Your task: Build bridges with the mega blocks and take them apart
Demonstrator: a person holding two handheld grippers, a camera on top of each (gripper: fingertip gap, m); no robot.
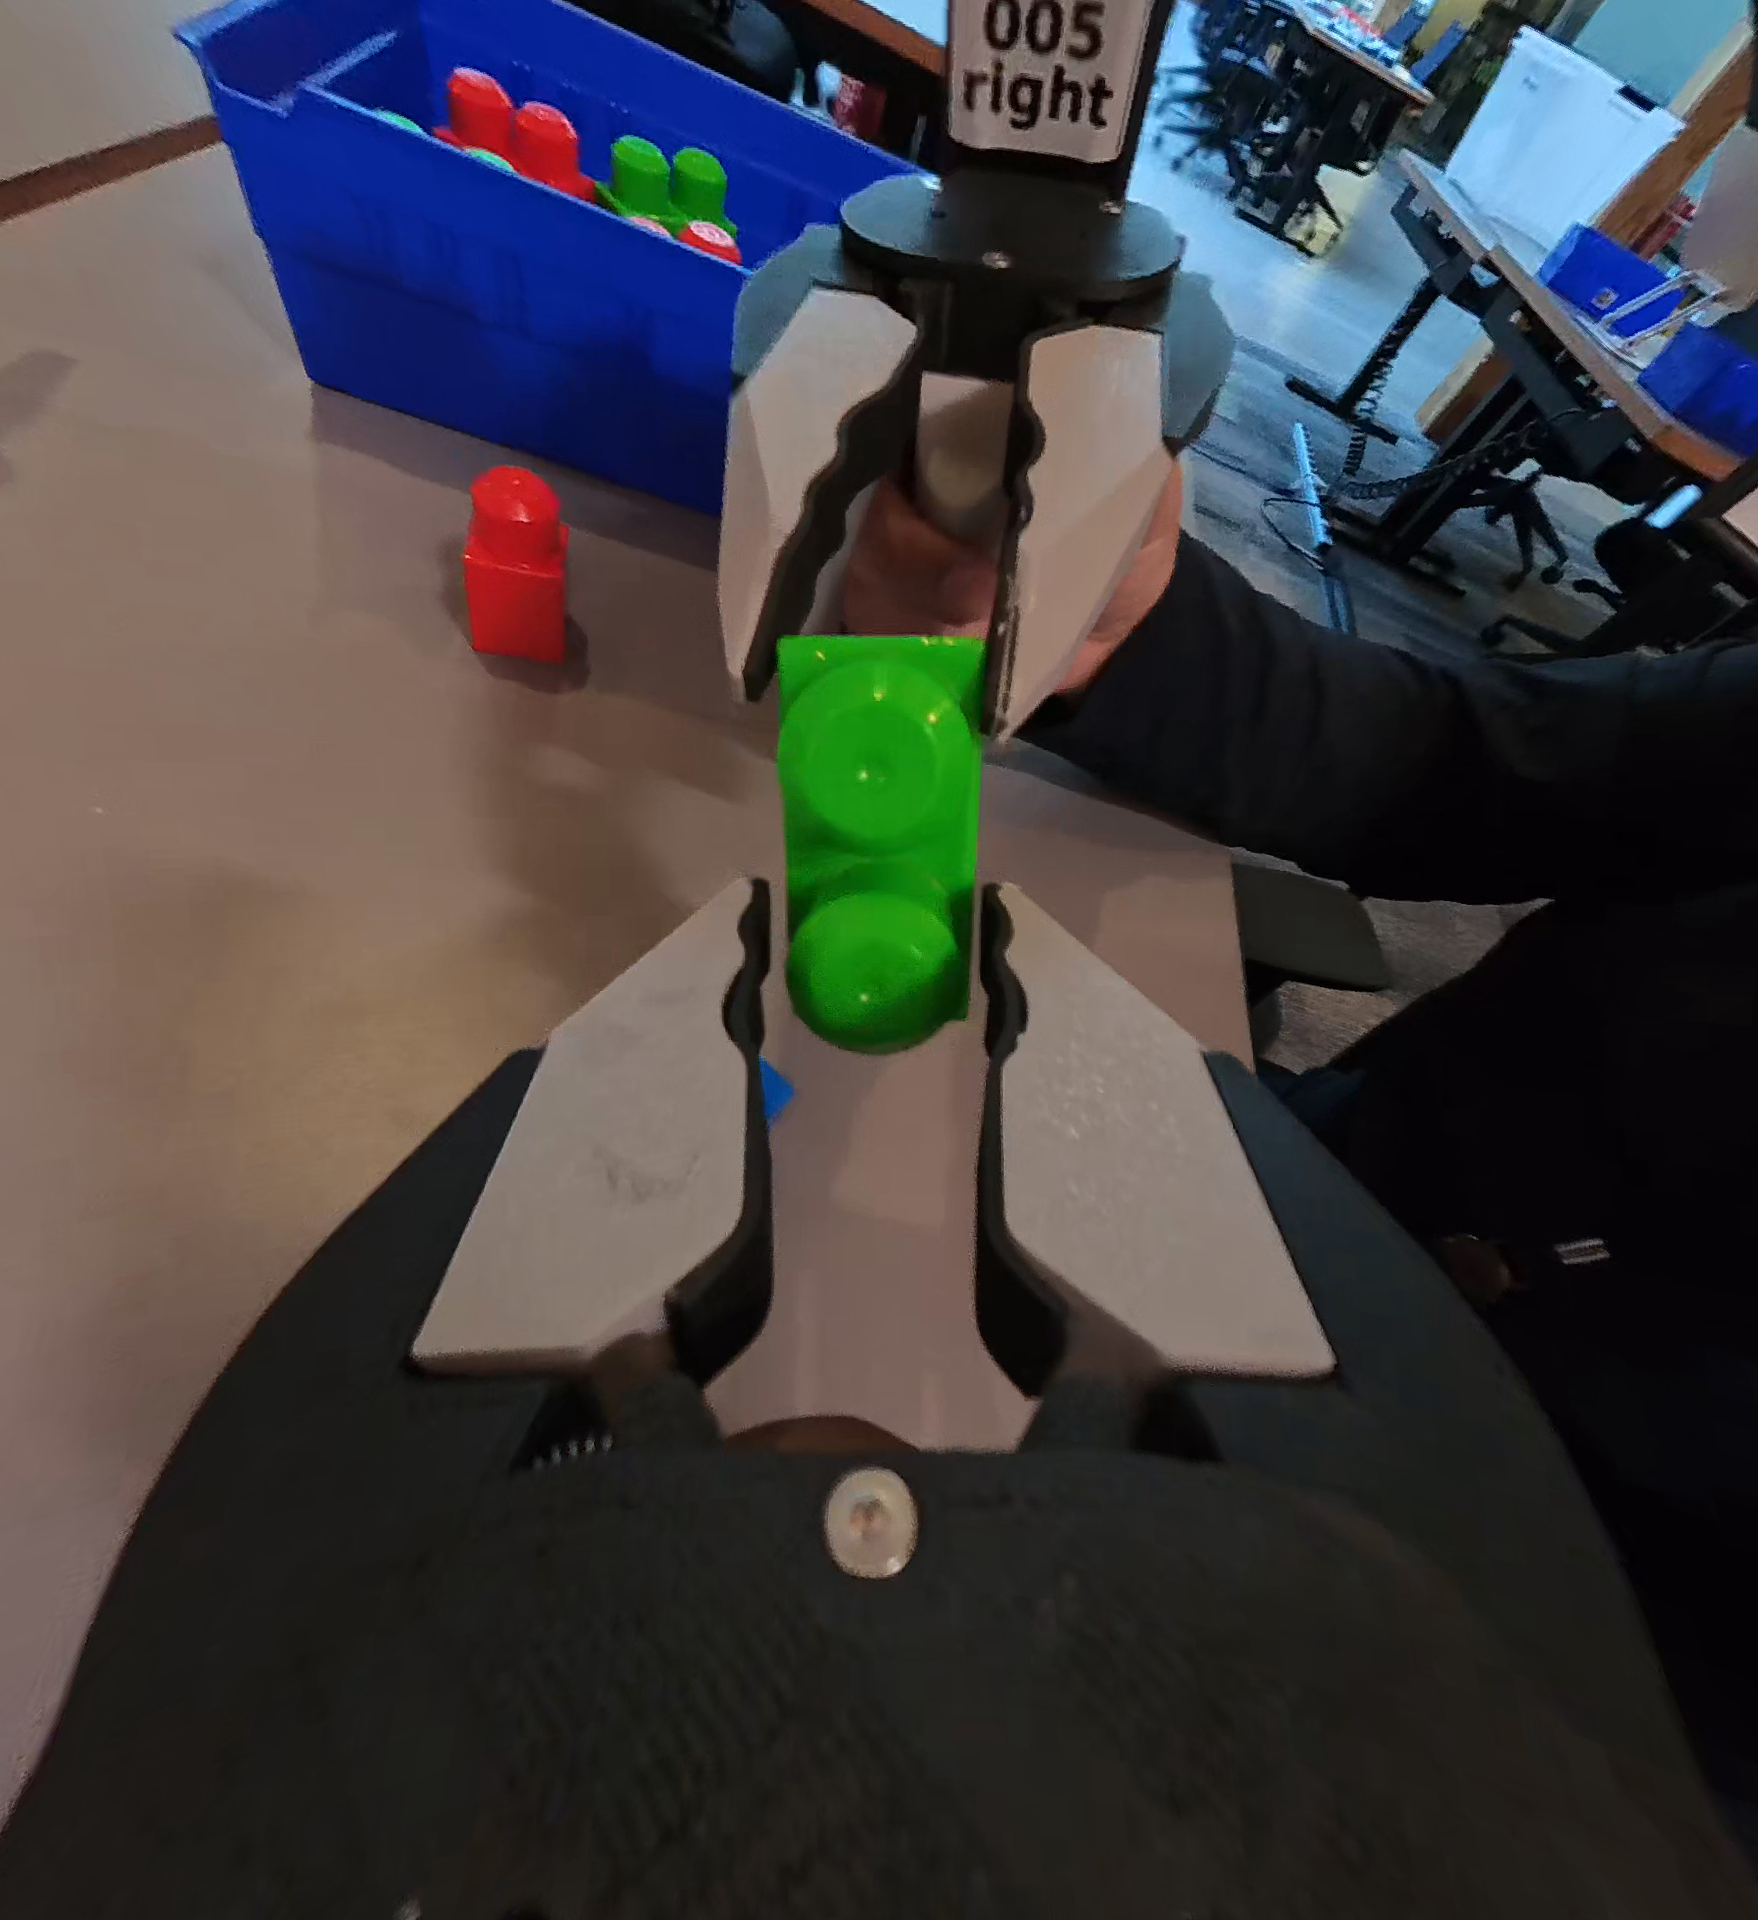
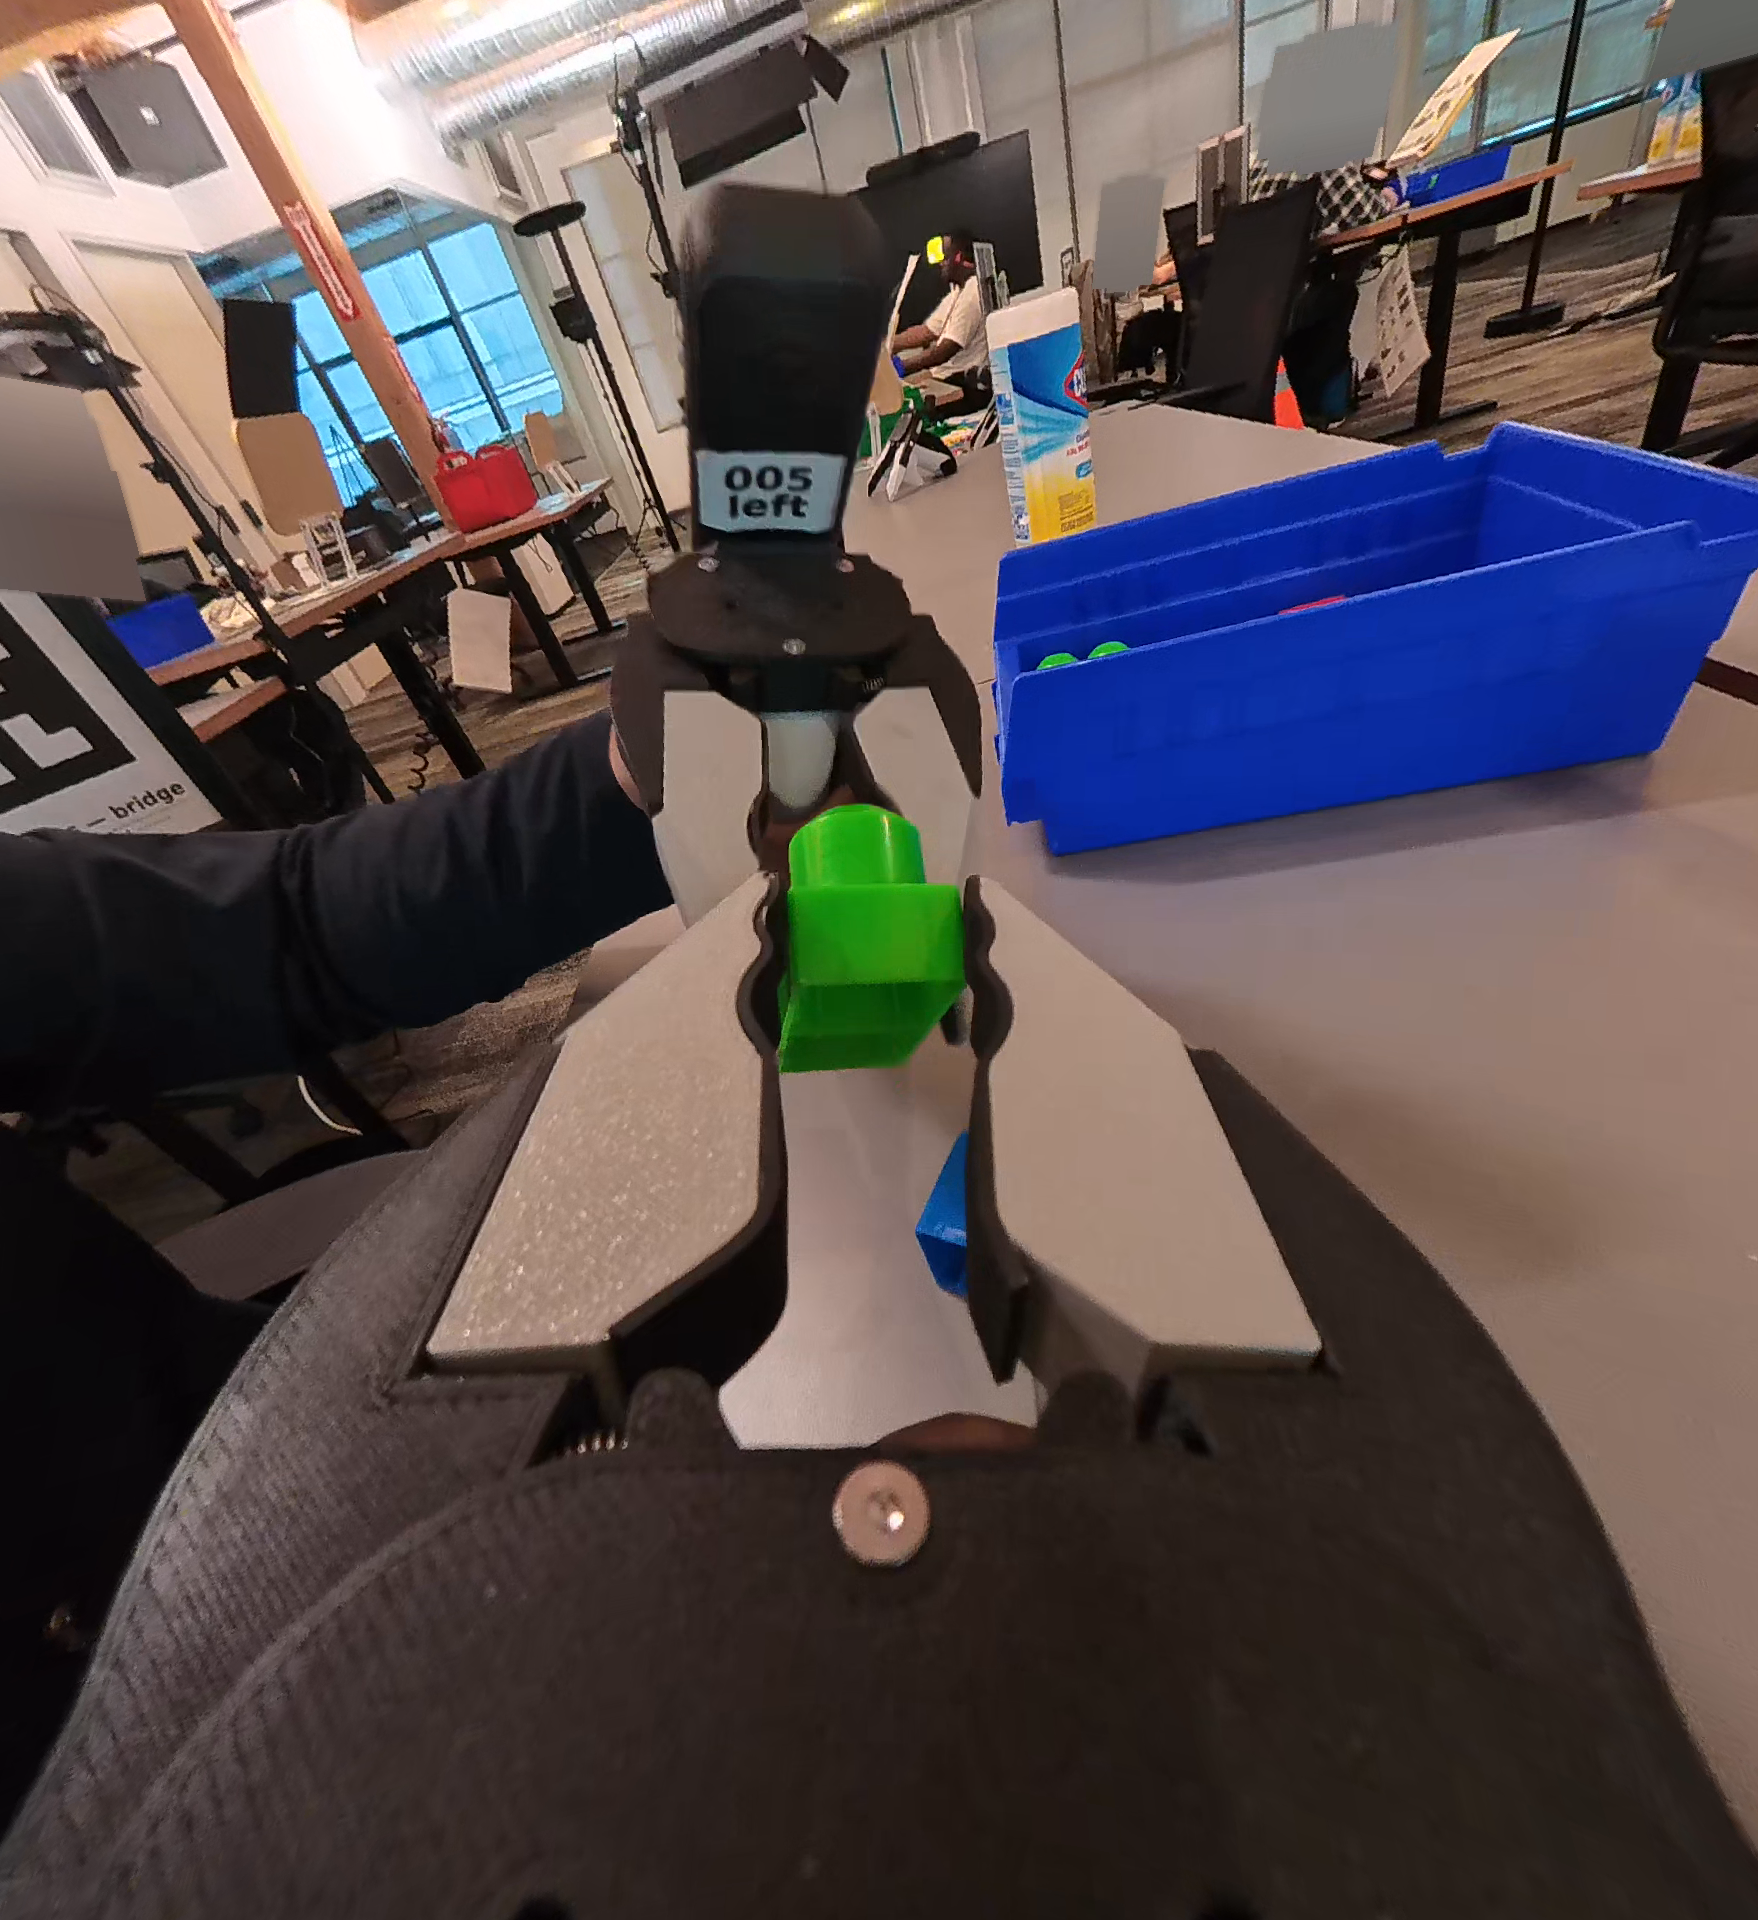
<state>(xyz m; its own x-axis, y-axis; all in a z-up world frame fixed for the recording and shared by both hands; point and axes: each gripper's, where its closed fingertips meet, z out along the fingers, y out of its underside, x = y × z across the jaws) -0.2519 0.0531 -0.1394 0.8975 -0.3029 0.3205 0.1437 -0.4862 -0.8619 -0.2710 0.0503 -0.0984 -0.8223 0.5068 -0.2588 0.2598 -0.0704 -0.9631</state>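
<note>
Above the grey counter (image 1: 179, 935), the left tongs (image 1: 870, 935) and right tongs (image 2: 870, 945) each clamp one end of the two-stud green block (image 1: 875, 831), near the blue bin (image 2: 1374, 707).

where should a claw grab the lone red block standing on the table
Grip the red block on its square base, claw fingers on two opposite flat sides, coming down from above. It stands upright on the table with its rounded stud on top; the stud is curved and likely slippery, while the flat base walls suit the pads. Nothing stands close around it.
</note>
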